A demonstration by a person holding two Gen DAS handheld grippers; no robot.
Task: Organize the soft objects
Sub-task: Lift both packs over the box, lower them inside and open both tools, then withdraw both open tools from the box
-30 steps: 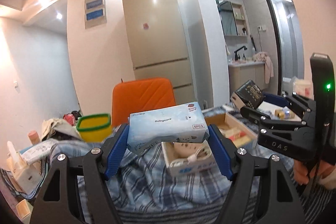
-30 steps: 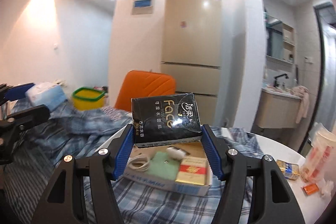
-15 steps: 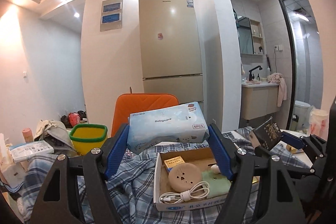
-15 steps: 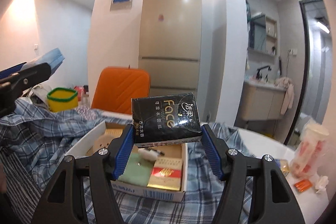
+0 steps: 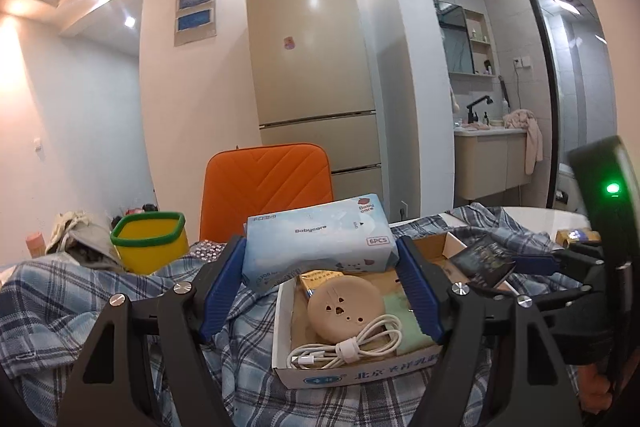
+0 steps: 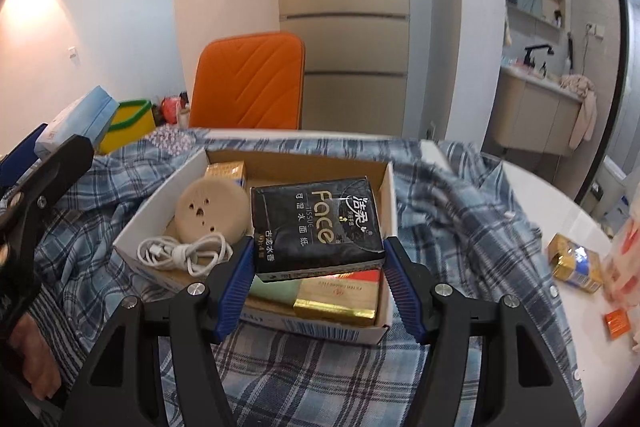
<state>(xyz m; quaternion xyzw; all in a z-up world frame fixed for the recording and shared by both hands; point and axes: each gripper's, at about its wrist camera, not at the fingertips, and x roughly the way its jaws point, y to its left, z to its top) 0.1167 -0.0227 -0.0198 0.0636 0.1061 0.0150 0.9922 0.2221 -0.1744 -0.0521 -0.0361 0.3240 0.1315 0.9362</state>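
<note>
1. A pale blue wet wipes pack (image 5: 320, 239), soft and slightly dented, printed "Babycare" and "6PCS", is sitting lengthwise between blue pads, tilted a little, raised above the plaid cloth and just behind the near left corner of the box.
2. A black tissue pack (image 6: 316, 227), glossy and lettered "Face" in gold, is lying label-up between blue pads, hanging over the right half of the box.
3. A shallow cardboard box (image 6: 390, 187) is resting on the plaid shirt (image 6: 460, 211), which is lying rumpled over the table, and is holding a round beige disc, a coiled white cable, a green pad and gold-and-red packets.
</note>
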